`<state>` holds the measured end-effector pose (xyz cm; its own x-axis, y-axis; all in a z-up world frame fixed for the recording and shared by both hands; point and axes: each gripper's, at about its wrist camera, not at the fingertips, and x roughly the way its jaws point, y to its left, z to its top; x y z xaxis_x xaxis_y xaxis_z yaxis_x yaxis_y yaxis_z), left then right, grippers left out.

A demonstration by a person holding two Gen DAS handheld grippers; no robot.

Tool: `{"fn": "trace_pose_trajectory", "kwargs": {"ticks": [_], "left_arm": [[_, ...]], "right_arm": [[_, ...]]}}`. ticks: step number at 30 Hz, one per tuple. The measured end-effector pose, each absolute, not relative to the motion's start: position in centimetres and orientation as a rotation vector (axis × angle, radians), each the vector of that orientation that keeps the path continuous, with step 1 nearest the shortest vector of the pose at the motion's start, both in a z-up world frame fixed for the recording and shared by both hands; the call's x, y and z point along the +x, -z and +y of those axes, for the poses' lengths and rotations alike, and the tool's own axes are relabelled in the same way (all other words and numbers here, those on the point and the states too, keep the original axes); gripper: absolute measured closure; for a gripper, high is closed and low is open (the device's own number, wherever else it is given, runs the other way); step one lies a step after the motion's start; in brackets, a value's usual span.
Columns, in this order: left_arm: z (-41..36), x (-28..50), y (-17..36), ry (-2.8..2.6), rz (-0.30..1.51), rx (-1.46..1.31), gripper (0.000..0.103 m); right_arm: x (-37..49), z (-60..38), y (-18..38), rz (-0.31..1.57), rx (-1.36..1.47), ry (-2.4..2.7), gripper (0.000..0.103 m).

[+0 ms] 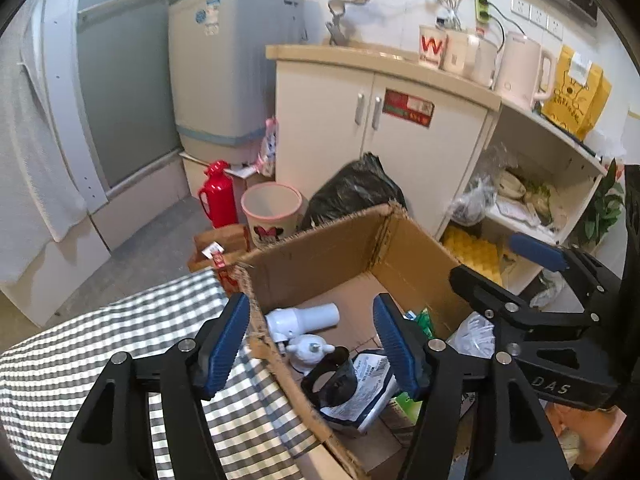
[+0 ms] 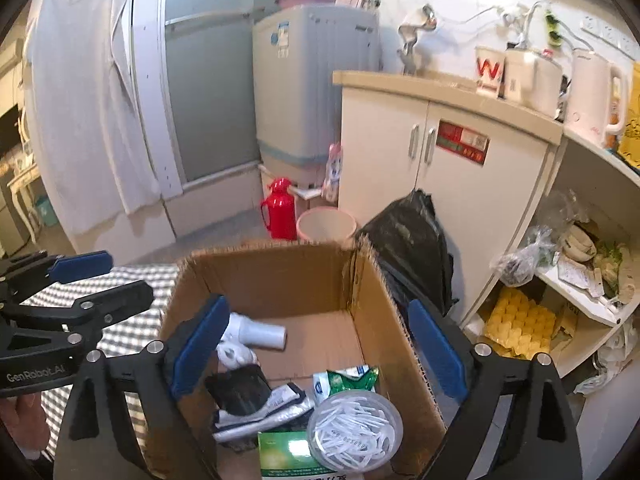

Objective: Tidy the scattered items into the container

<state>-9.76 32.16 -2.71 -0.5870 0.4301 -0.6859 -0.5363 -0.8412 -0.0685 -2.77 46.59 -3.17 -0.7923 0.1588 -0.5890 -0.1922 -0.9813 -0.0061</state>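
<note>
Cardboard box, lower centre of both views, already held the white hair dryer and packets, while left gripper and right gripper hovered above, jaws open and empty, so fetching another stray item seemingly came next.

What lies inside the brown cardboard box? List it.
Inside the brown cardboard box: white plastic pipe fitting, black pouch, green packets, clear round tub of white sticks. Anything beneath them is hidden.
</note>
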Motion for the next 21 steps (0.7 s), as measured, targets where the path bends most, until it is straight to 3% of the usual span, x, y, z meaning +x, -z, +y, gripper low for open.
{"fn": "trace_pose_trajectory", "kwargs": {"ticks": [4,8,21], "left_arm": [[30.2,-8.9,1.3,-2.44,0.162,-0.938,0.016],[28.0,-8.0,-0.2,-2.502,0.135,-0.896,0.0],[20.0,-5.3,-4.0,-2.655,0.049,-0.809,0.0]], "right_arm": [[-2.1,45.8,1.9,0.097,-0.884,-2.81,0.001],[-1.2,44.4,0.7,0.08,-0.849,-2.825,0.0],[0.4,38.7,-2.0,0.012,-0.802,-2.908,0.0]]}}
